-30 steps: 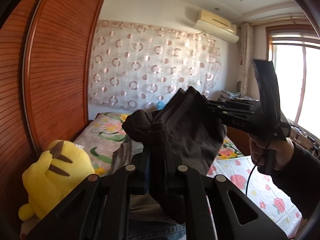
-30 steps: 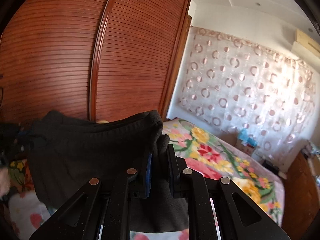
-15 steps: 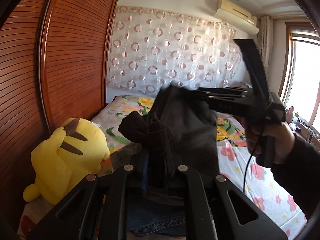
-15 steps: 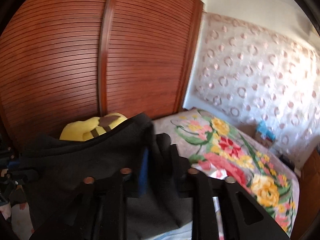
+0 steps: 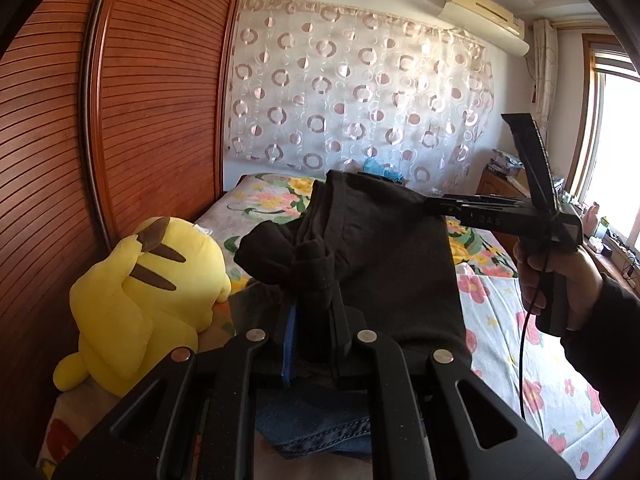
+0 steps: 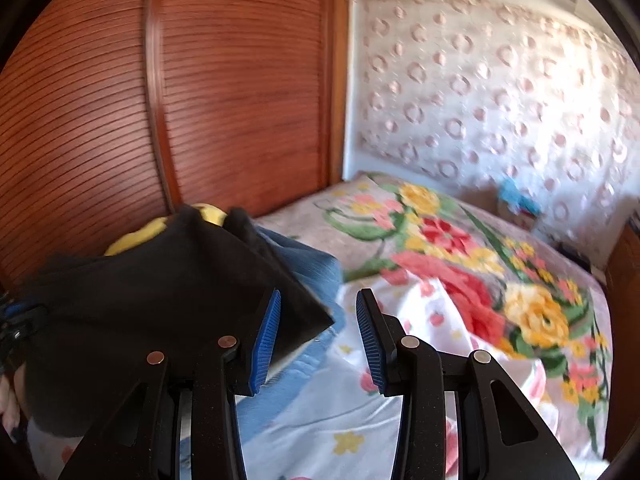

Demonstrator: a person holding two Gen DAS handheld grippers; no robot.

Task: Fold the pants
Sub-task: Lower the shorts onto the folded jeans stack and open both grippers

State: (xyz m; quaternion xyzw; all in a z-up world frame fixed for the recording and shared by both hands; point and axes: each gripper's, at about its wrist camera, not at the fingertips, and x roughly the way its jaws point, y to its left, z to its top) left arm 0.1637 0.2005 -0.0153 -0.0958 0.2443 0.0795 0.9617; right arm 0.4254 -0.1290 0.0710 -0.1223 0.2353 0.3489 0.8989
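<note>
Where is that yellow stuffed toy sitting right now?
In the left wrist view the yellow plush toy sits at the left, on the bed against the wooden wardrobe doors, beside the black pants.

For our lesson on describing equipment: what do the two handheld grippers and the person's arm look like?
Both are black, angular frames with triangular cut-outs and round silver bolt heads. The right gripper has ribbed blue pads on its fingers; the left gripper shows a blue strip too. Seen from the side, the right one has a pistol-style handle, faint pale lettering and a thin black cable. The sleeve is dark.
</note>
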